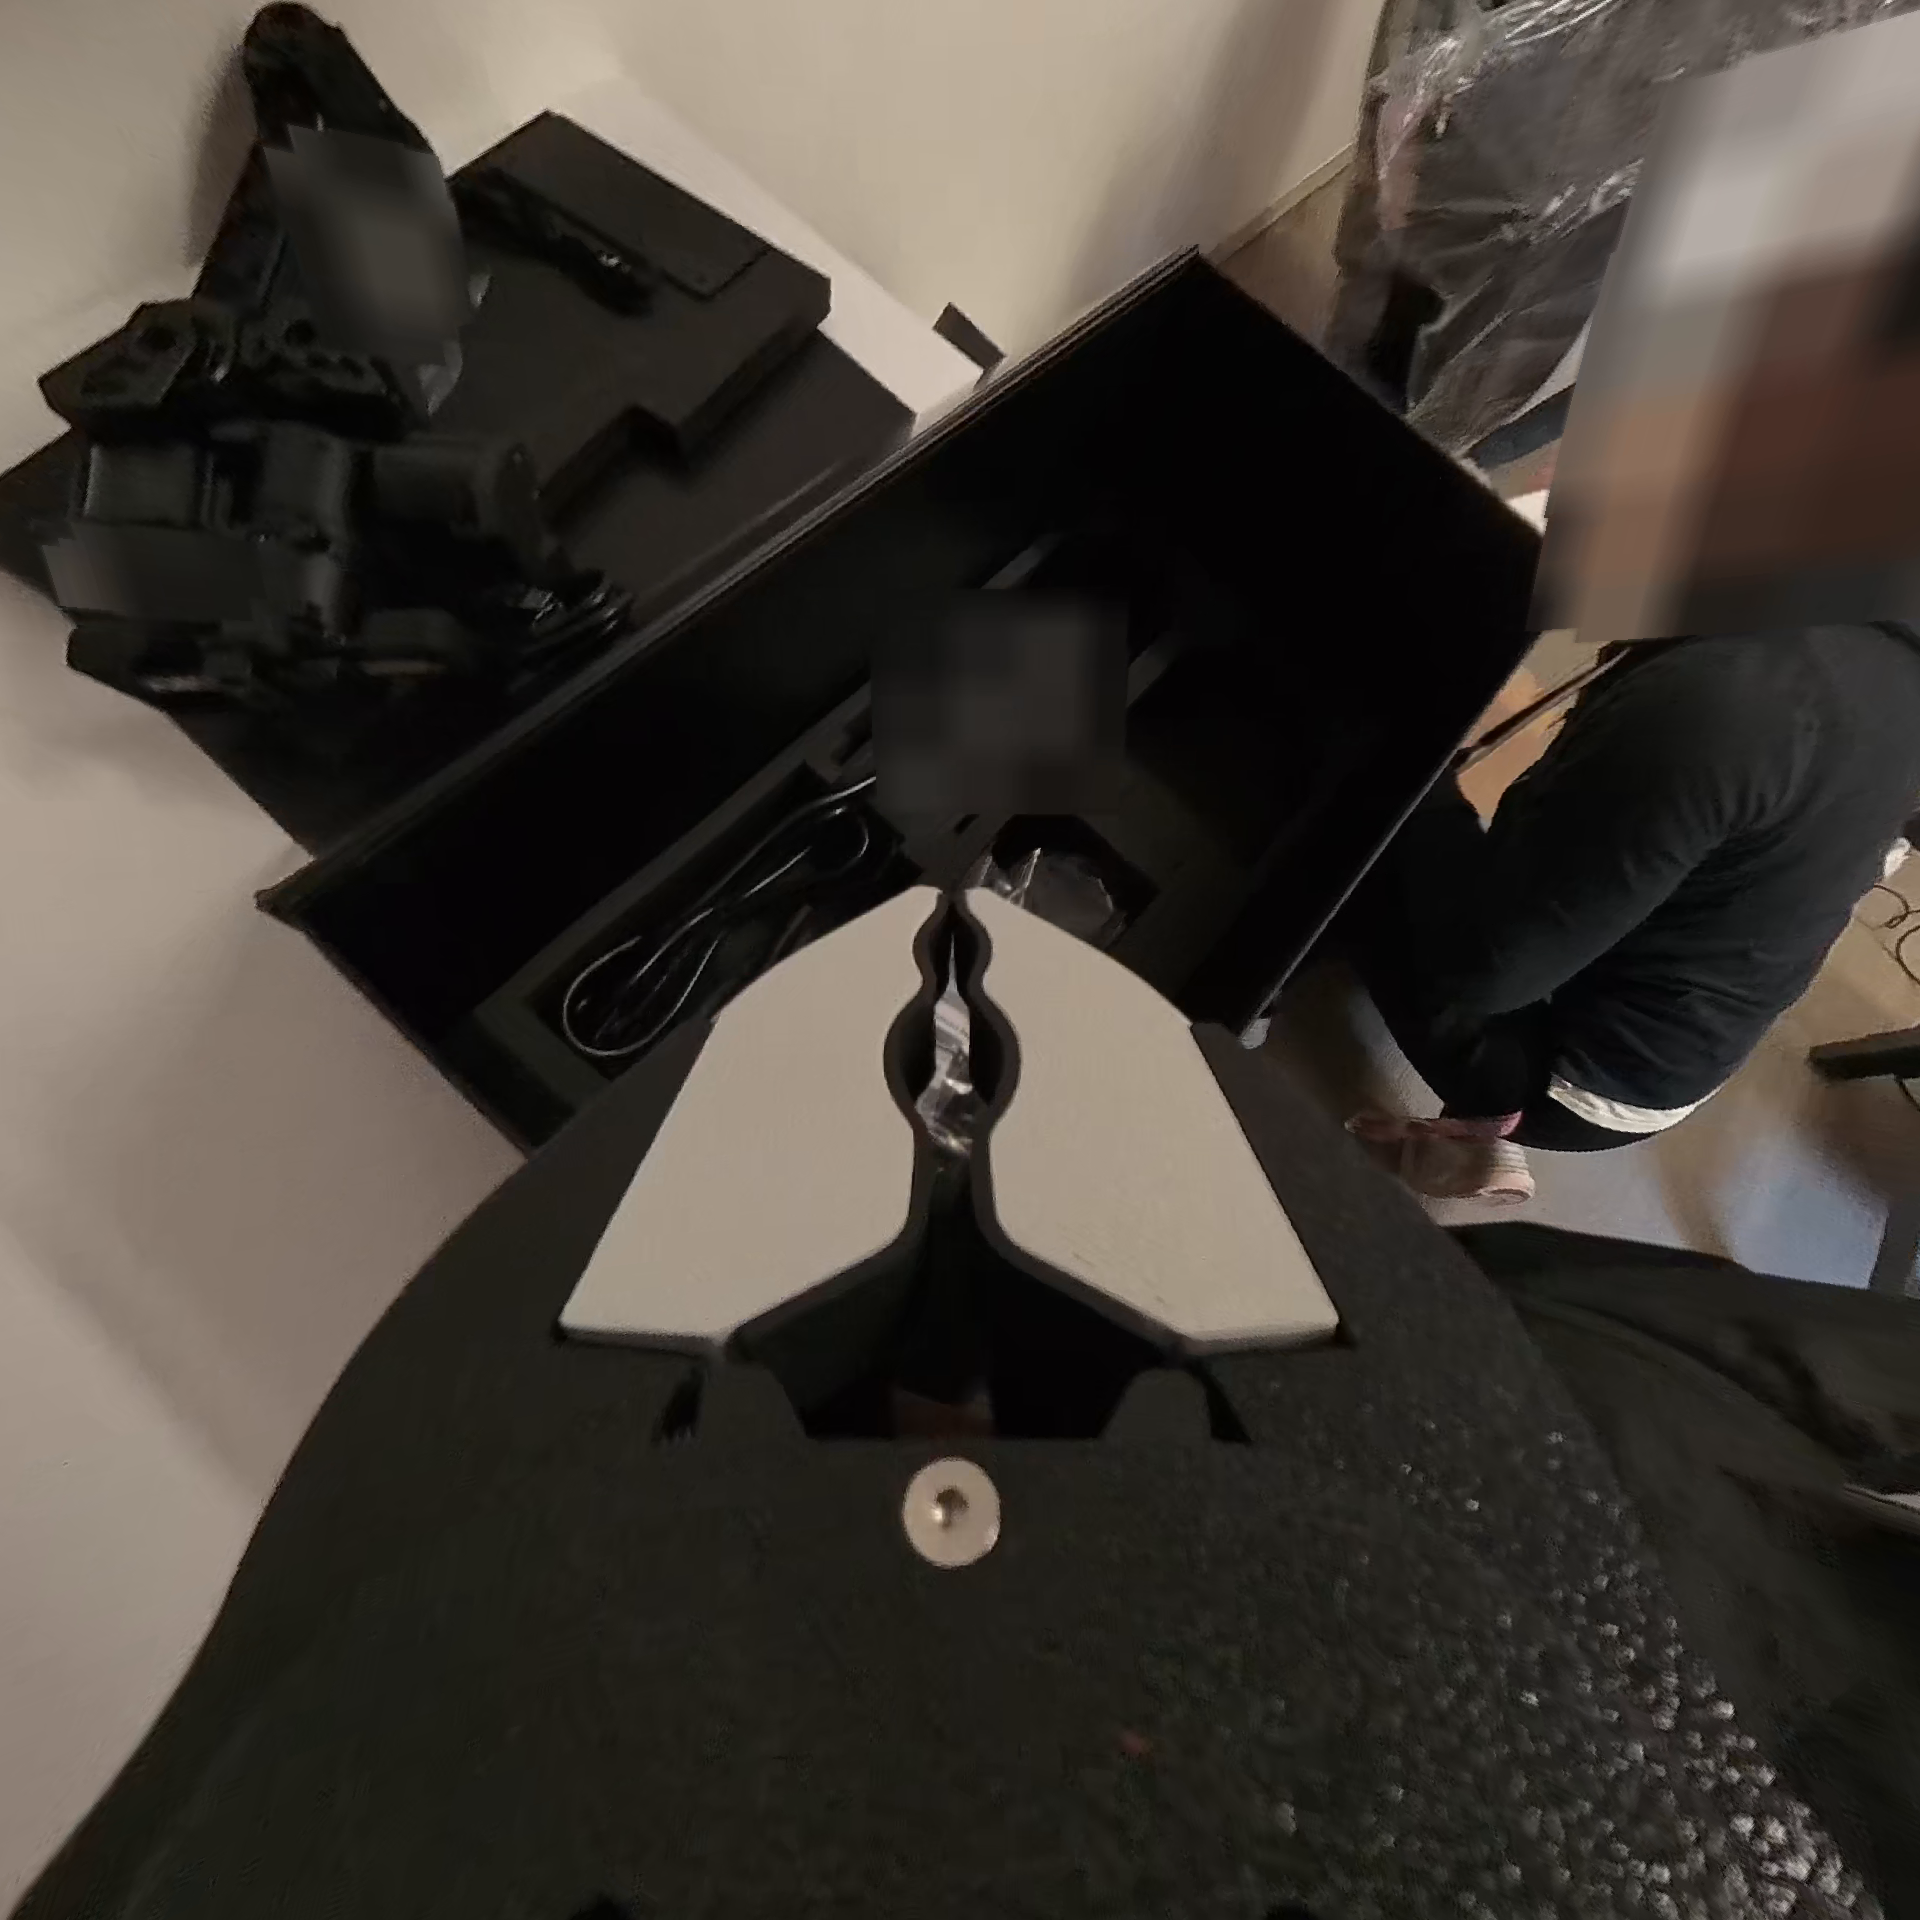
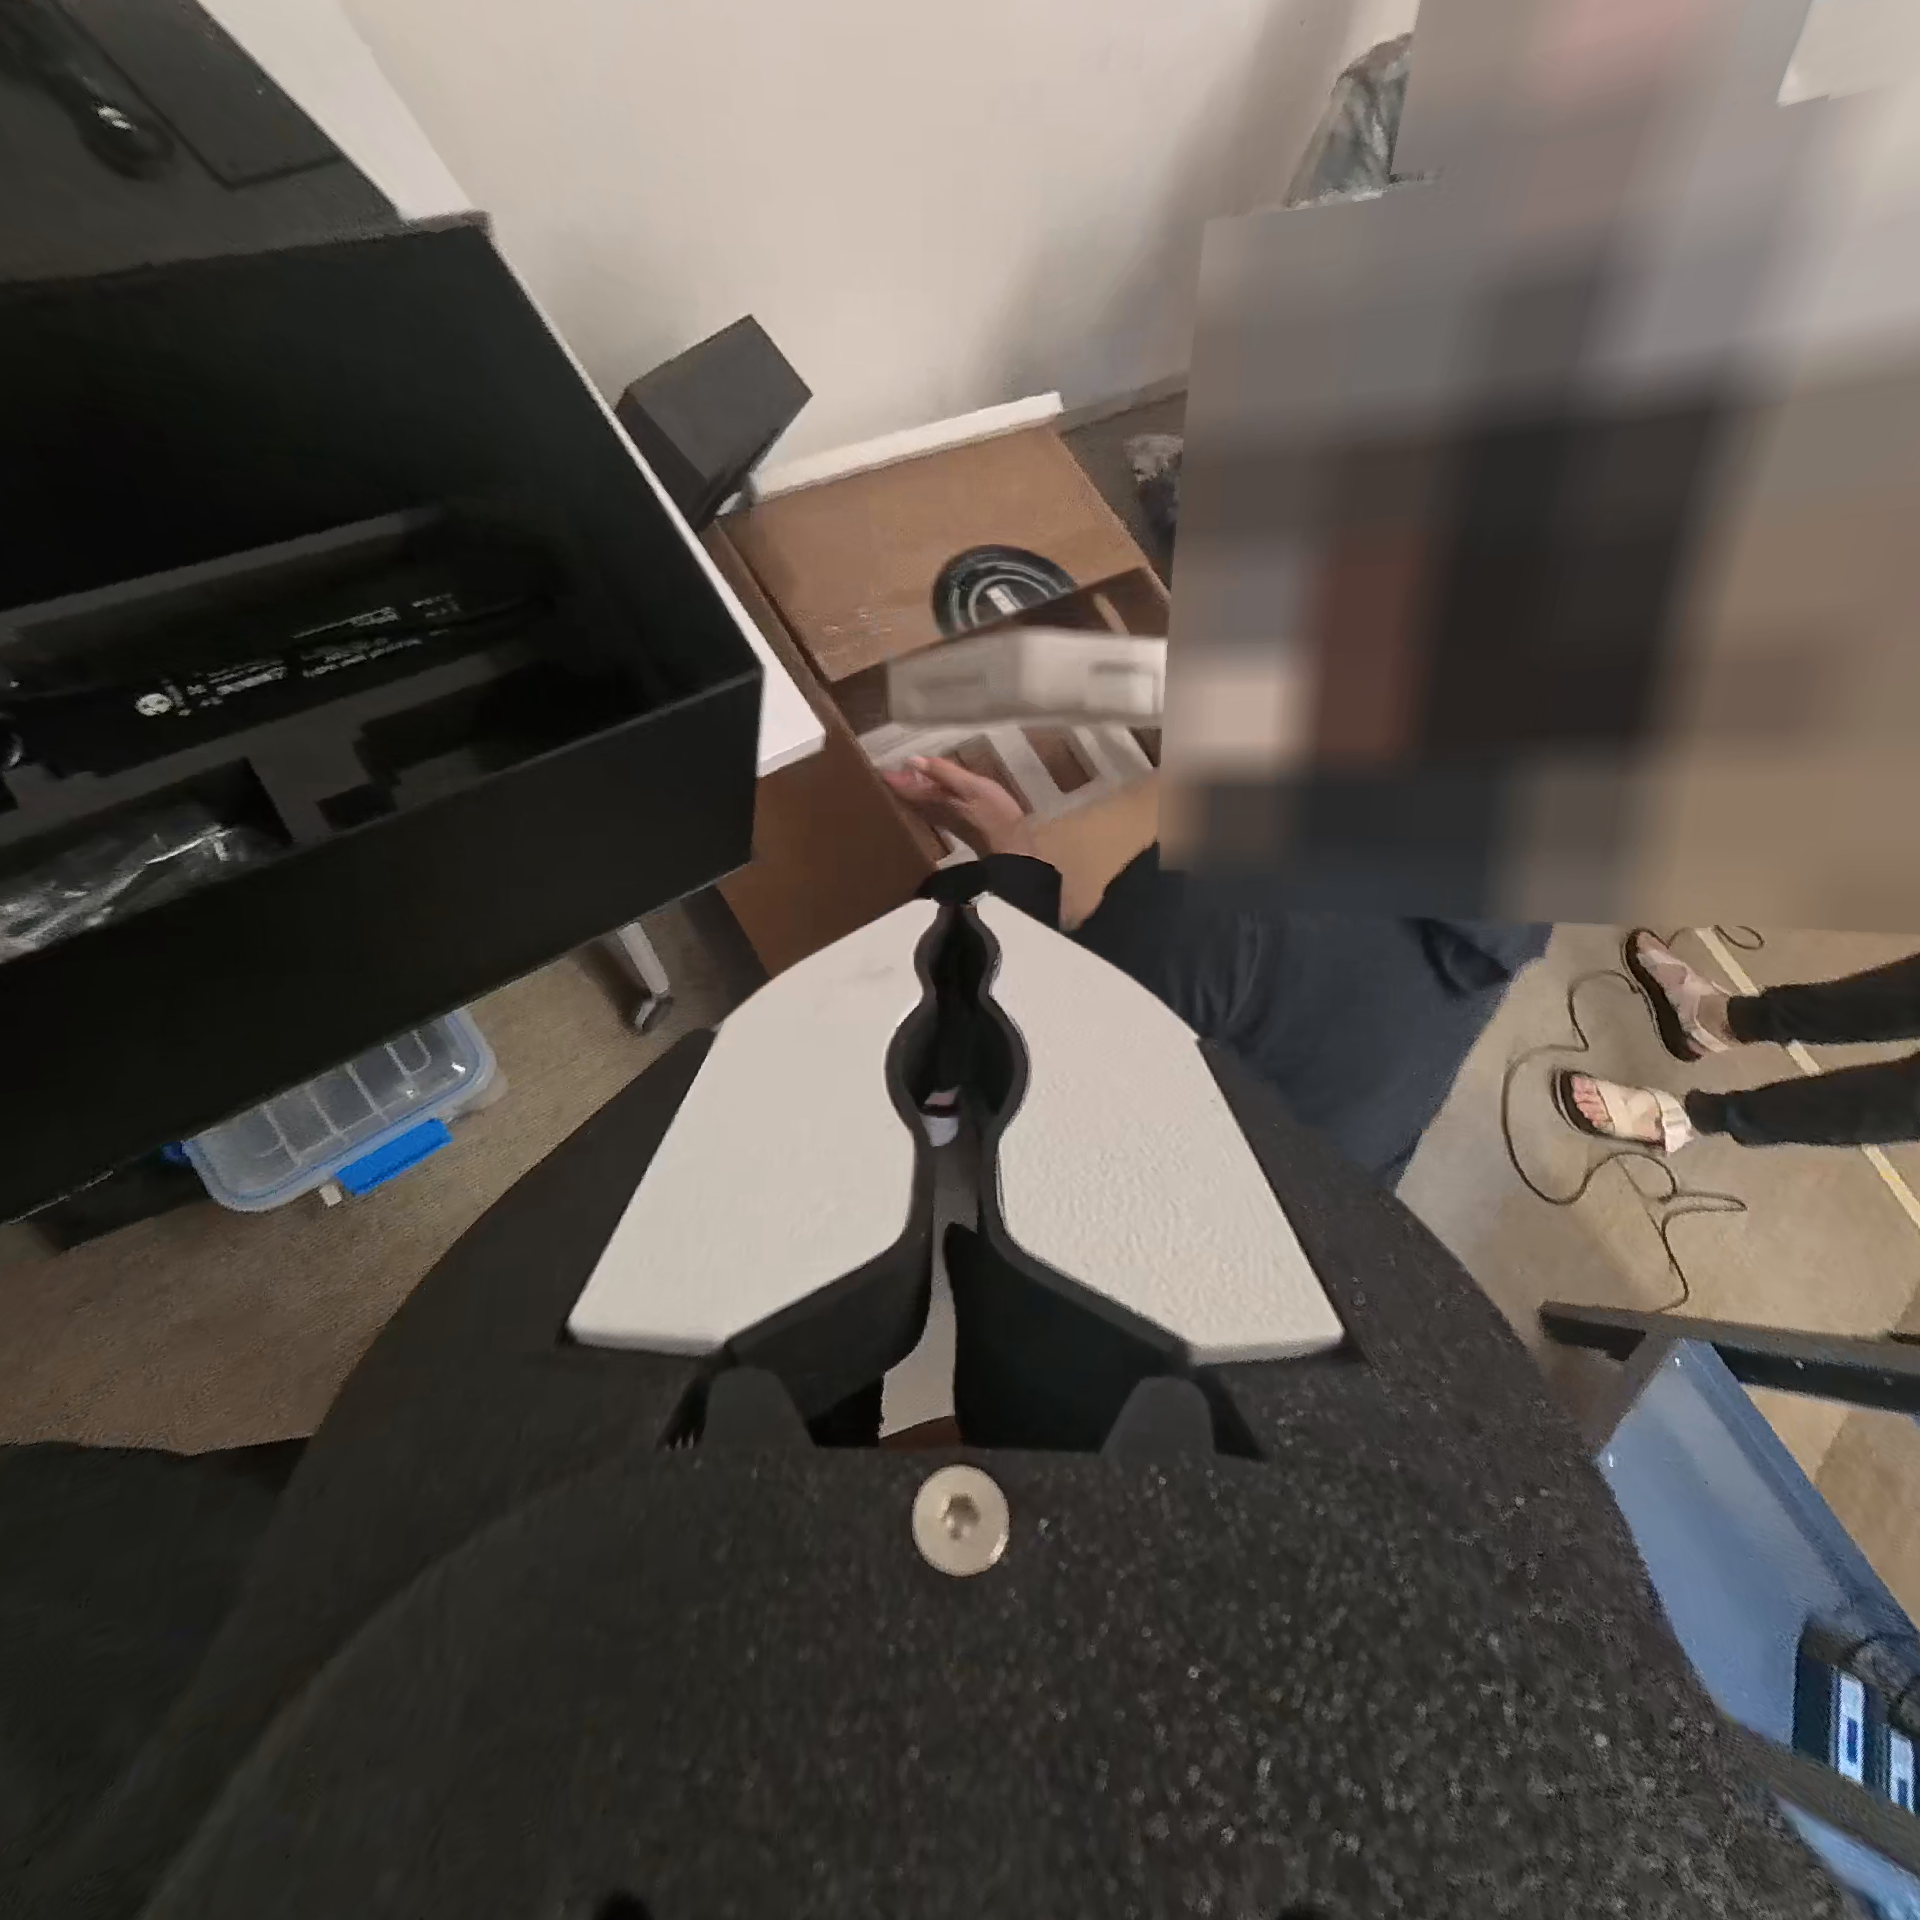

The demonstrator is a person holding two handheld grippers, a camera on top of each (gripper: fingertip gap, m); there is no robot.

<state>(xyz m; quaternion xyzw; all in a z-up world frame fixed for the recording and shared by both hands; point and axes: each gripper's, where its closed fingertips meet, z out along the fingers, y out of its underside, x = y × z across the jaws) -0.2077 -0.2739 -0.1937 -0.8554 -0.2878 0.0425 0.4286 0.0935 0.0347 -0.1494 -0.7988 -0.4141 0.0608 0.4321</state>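
- Left gripper (image 1: 953,896), left wrist view: the two pale fingers (image 1: 779,1132) meet at their tips in mid-frame, pressed together with nothing clearly held between them; they hover over a black box (image 1: 582,790).
- Seen through the wavy gap between these fingers is a bit of crinkled clear plastic; whether it touches them cannot be told.
- The black box lies open just beyond the tips, with a foam insert; a coiled black cable (image 1: 675,961) sits in a slot at its lower left.
- Farther, upper left of the frame, a black foam tray (image 1: 665,343) on the white table (image 1: 156,1039) carries black gripper parts (image 1: 260,499).
- At right, a crouching person in dark clothes (image 1: 1621,862) is on the floor.
- Right gripper (image 2: 958,906), right wrist view: fingers shut tip to tip, empty, held in the air beside the box's corner (image 2: 665,727) at left.
- Below the box, lower left, a clear plastic bin (image 2: 353,1112) with blue latches sits on carpet.
- Beyond the tips, a person's hand (image 2: 966,800) reaches into a cardboard box (image 2: 914,540); sandalled feet (image 2: 1621,1101) stand at right.
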